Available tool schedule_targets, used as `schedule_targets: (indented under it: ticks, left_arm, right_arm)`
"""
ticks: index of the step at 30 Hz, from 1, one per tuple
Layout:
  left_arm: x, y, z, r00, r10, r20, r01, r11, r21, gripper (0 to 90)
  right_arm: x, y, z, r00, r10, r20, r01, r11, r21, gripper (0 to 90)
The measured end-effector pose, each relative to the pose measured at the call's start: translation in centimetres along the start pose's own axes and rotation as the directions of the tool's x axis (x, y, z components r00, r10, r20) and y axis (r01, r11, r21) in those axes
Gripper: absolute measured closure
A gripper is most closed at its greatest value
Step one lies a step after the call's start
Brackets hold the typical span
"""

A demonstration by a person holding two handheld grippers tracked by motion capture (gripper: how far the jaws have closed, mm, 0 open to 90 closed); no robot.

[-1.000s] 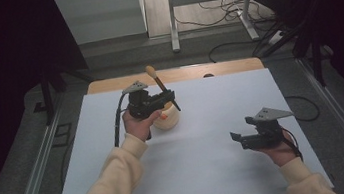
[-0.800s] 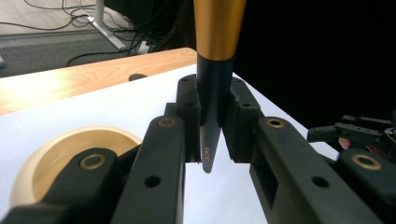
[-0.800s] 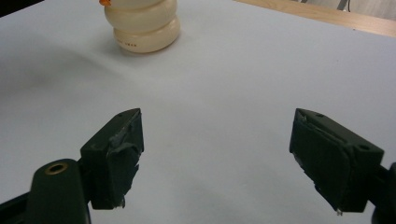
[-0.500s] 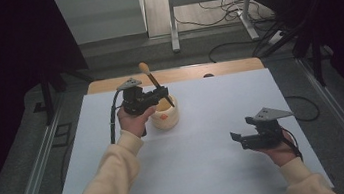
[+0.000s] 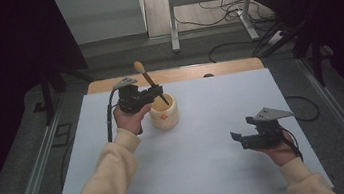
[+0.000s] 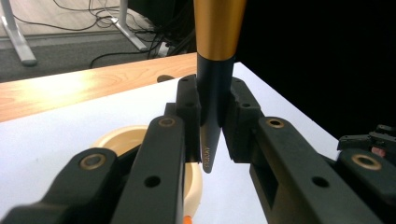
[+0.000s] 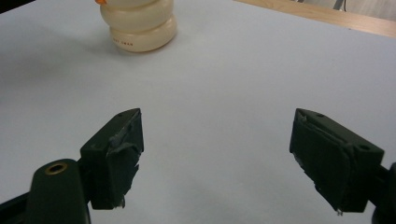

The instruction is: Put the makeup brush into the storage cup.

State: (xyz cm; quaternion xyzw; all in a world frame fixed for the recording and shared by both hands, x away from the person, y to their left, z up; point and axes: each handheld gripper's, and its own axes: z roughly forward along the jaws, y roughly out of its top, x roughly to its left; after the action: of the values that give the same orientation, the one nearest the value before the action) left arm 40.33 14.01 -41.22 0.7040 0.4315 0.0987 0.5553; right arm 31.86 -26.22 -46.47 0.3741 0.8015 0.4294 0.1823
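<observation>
My left gripper (image 5: pixel 156 93) is shut on a brush (image 5: pixel 150 83) with a black handle, a gold ferrule and tan bristles at its upper end. In the left gripper view the brush (image 6: pixel 215 70) stands upright between the jaws, with its pointed lower end just above a cream ribbed pot (image 6: pixel 119 140). The pot (image 5: pixel 164 114) stands on the white mat (image 5: pixel 210 172), touching the left hand's right side. My right gripper (image 5: pixel 238 138) hovers low at the front right, open with nothing between its fingers (image 7: pixel 116 149). The pot (image 7: pixel 140 23) lies far ahead of it.
A small orange object (image 7: pixel 99 1) pokes from the pot's top. A wooden table edge (image 5: pixel 226 67) runs behind the mat. Metal rails (image 5: pixel 42 159) flank the table. The other gripper (image 6: pixel 373 140) shows far right in the left gripper view.
My left gripper has shifted slightly left with the brush, bringing the handle's lower end over the pot's mouth. The right gripper has stayed put.
</observation>
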Motion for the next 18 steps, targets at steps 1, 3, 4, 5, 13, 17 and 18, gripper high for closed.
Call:
schedule_targets:
  ticks: [1, 3, 4, 5, 13, 17, 18]
  left_arm:
    - [0.0, 0.0, 0.0, 1.0000, 0.000, 0.000, 0.000, 1.0000, 0.000, 78.8]
    - [0.1, 0.0, 0.0, 1.0000, -0.004, -0.003, 0.004, 1.0000, -0.003, 78.8]
    - [0.3, 0.1, 0.0, 1.0000, -0.003, -0.009, 0.003, 1.0000, -0.005, 78.8]
    - [0.4, 0.1, 0.0, 0.9999, -0.007, -0.011, 0.007, 1.0000, -0.005, 78.8]
    - [0.8, 0.1, 0.2, 0.9990, 0.009, -0.044, -0.009, 0.9999, 0.005, 78.8]
    - [1.2, 0.1, 0.5, 0.9986, 0.003, -0.052, -0.003, 1.0000, 0.005, 78.8]
    - [1.3, 0.1, 0.5, 0.9985, 0.003, -0.055, -0.003, 1.0000, 0.007, 78.8]
  right_arm:
    - [0.0, 0.0, 0.0, 1.0000, 0.000, 0.000, 0.000, 1.000, 0.000, 18.1]
    - [0.0, 0.0, 0.0, 1.0000, -0.002, -0.004, 0.002, 1.000, 0.001, 18.1]
    - [0.1, 0.0, 0.1, 1.0000, -0.005, -0.006, 0.005, 1.000, 0.002, 18.2]
    - [0.1, 0.0, 0.1, 1.0000, -0.006, -0.008, 0.006, 1.000, 0.002, 18.2]
    - [0.1, 0.0, 0.1, 0.9999, -0.009, -0.011, 0.010, 1.000, 0.007, 18.3]
    - [0.2, 0.0, 0.2, 0.9998, -0.014, -0.013, 0.014, 1.000, 0.010, 18.3]
    - [0.2, 0.0, 0.2, 0.9998, -0.015, -0.012, 0.015, 1.000, 0.010, 18.4]
